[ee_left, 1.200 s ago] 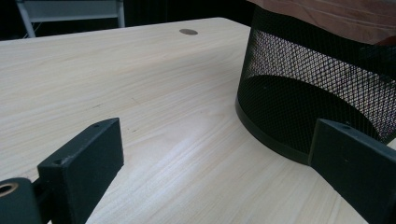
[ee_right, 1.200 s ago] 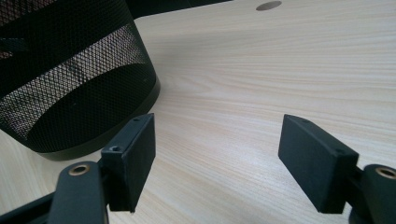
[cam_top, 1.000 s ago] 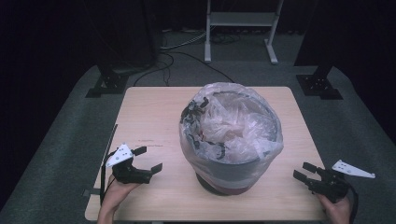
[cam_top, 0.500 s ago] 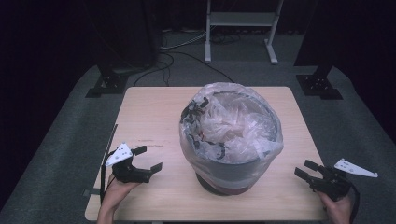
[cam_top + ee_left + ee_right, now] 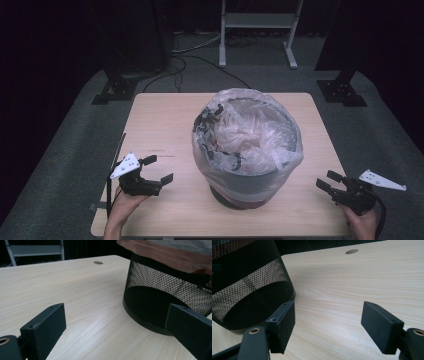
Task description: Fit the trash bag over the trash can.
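At the worktop (image 5: 165, 127), I hold both grippers low on either side of a black mesh bin (image 5: 247, 187) lined with a clear plastic bag (image 5: 250, 132), with no contact made yet. The bin stands near the middle of the worktop, towards my edge, its bag bunched inside and folded down over the rim.

My left gripper (image 5: 157, 169) rests at the near left, well apart from the bin, its jaws spread wide and holding nothing; in the left gripper view the mesh wall (image 5: 165, 290) rises just beyond the far jaw, with the bag's turned-down hem (image 5: 162, 255) above it. My right gripper (image 5: 329, 180) sits at the near right corner, jaws likewise parted and empty, and the right gripper view shows the bin's base (image 5: 244, 307) off beside one jaw over bare wood.

I judge this the approach stage: the work on the bag, whether lifting it out or gathering its mouth, has not begun. The next move, as I read it, calls for raising both grippers to the rim and pinching only the thin film of the overhang, not the mesh, from opposite sides so the bin does not tip.
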Demonstrator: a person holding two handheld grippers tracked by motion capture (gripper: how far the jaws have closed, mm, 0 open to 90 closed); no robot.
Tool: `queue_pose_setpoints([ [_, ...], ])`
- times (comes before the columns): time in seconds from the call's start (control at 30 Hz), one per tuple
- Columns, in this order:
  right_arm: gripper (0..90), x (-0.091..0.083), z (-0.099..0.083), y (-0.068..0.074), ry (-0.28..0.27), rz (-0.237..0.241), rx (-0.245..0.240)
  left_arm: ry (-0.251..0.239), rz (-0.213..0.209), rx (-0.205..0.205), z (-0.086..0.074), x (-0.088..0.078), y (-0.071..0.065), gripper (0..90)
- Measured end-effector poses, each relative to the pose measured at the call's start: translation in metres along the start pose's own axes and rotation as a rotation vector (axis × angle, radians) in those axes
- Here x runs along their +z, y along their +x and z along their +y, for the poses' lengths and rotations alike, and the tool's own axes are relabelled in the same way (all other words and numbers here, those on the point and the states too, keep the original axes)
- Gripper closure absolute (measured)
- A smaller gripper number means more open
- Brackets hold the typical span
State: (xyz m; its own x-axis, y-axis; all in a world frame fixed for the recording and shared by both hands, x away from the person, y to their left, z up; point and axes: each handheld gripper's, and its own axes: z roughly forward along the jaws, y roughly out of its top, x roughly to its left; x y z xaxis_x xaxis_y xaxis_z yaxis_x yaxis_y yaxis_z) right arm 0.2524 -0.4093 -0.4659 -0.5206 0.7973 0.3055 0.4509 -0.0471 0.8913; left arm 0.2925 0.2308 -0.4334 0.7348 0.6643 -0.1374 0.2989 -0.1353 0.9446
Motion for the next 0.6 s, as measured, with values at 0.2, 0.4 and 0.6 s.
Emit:
queue_pose_setpoints([
  [0.2, 26.4, 0.008, 0.003, 0.002, 0.019, -0.001, -0.008, 0.005, -0.007, 0.008, 0.001, 0.001, -0.003, 2.1],
  [0.4, 26.4, 0.018, 0.011, 0.002, 0.025, -0.002, -0.007, 0.019, -0.023, 0.019, 0.002, 0.005, -0.006, 2.1],
  [0.6, 26.5, 0.032, 0.027, -0.001, 0.005, -0.002, 0.001, 0.021, -0.028, 0.014, 0.0, 0.006, -0.006, 2.1],
])
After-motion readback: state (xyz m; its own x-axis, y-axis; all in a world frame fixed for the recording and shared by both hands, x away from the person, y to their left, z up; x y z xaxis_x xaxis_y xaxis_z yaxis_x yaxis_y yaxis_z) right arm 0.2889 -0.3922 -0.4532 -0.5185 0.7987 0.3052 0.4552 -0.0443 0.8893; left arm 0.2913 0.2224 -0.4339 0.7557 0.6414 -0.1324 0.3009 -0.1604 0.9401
